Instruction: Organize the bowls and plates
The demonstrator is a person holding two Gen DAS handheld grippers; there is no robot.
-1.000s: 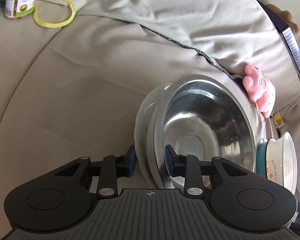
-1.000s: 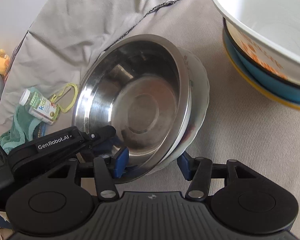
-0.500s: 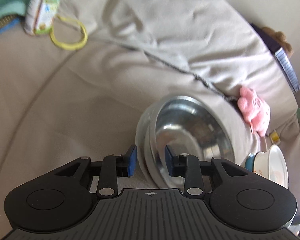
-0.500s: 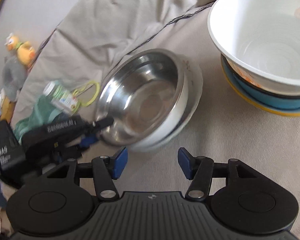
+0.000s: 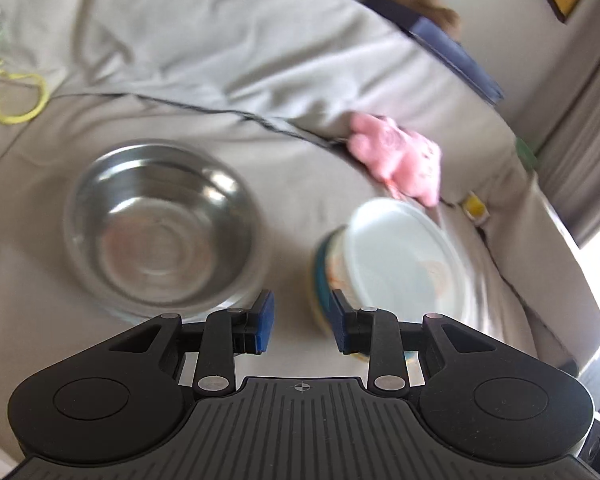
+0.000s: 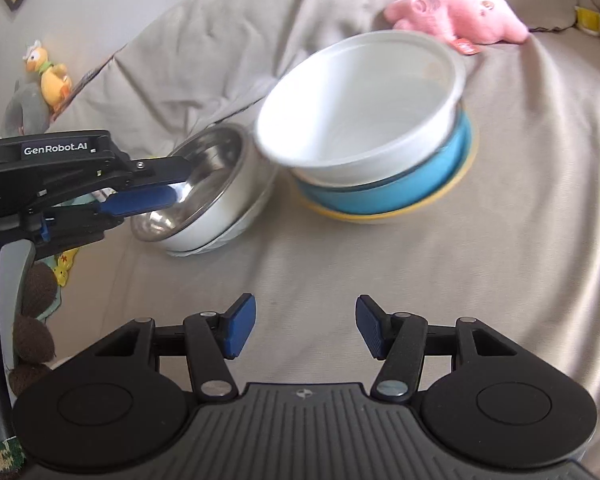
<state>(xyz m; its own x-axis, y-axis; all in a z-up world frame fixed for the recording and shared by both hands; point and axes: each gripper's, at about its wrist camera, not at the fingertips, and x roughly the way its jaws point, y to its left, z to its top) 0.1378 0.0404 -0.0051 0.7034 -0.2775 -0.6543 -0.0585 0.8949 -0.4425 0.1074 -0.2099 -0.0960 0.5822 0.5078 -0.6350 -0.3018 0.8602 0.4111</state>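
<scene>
Both grippers have let go and drawn back — left gripper [image 5: 300,322] and right gripper [image 6: 305,328] jaws half-open, empty — leaving the round steel bowl [image 5: 164,226] nested on the beige sofa [image 6: 500,200].

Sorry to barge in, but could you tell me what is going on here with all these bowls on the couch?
A person is sorting dishes on a grey couch cover with two handheld grippers. The steel bowl sits nested in a white bowl, beside a stack with a large white bowl on a blue one. The left gripper and the right gripper are both open and hold nothing. A pink plush toy lies behind the stack.
</scene>
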